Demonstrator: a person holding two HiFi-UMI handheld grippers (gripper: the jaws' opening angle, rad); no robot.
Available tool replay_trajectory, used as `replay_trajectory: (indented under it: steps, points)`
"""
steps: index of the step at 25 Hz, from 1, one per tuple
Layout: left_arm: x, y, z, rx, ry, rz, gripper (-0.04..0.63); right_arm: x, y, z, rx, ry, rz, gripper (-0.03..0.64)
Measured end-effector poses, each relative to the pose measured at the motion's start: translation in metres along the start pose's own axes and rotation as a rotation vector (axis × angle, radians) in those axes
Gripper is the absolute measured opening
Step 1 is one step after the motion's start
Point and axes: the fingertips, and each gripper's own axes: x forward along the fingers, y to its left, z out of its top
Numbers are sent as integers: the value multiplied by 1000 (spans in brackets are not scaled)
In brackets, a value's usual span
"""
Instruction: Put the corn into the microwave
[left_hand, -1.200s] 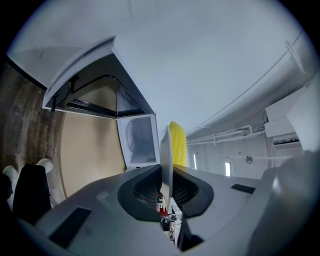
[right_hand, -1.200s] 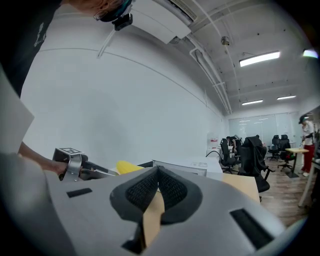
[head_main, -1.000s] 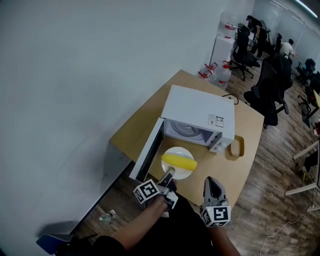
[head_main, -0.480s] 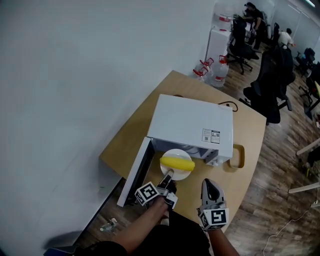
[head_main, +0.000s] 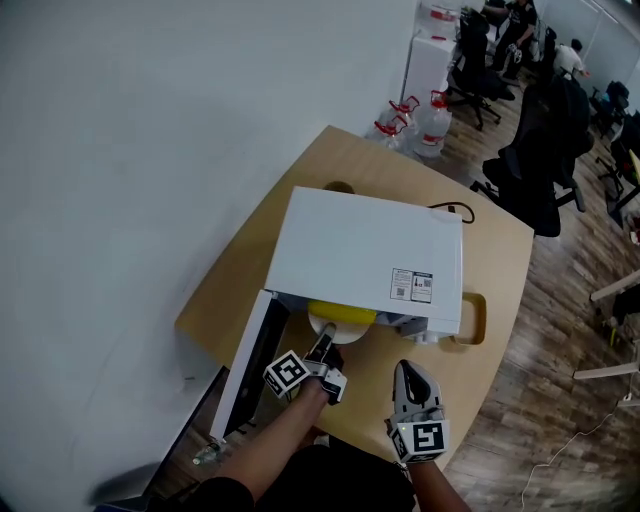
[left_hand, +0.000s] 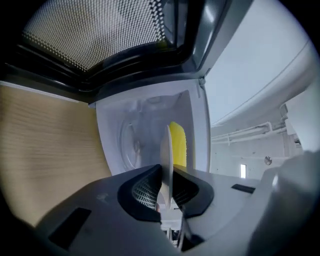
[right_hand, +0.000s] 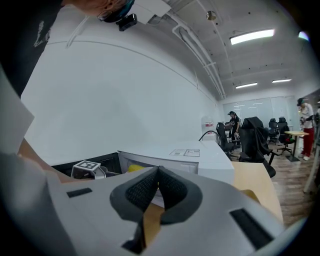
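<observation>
While the left gripper (left_hand: 168, 177) pinches the round white plate (left_hand: 168, 144) under the yellow corn cob (left_hand: 178, 145), keep it level entering the white microwave (head_main: 365, 250) (right gripper (right_hand: 156, 186) pressed together, empty).

Bright, even ceiling-strip light (right_hand: 252, 36); heavy fisheye warp, dark vignette at gripper-view edges.

1. The microwave (head_main: 365, 250) sits mid table (head_main: 300, 180), its mouth facing your edge.
2. Its door (head_main: 245, 365) stands open at the near left edge.
3. The plate (head_main: 325, 330), corn (head_main: 342, 316) on it, is partly inside the mouth.
4. Your left gripper (head_main: 325, 346) is on the plate's near rim; your right gripper (head_main: 410, 378) is to its right, apart.
</observation>
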Motion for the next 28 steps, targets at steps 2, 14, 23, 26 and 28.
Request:
replay_trajectory:
  steps: [2, 14, 23, 26, 28]
  points:
    - [12, 6, 2, -2, -4, 2, 28, 6, -5, -4, 6, 12, -2, 60]
    - [69, 42, 5, 28, 13, 41, 28, 29, -20, -32, 8, 51, -8, 59]
    - [90, 60, 12, -7, -1, 87, 28, 33, -13, -47, -91, 73, 25, 60]
    - [93, 67, 15, -22, -17, 115, 28, 33, -13, -46, -71, 90, 19, 59]
    - [94, 66, 14, -46, -19, 124, 28, 34, -15, -46, -64, 78, 16, 60]
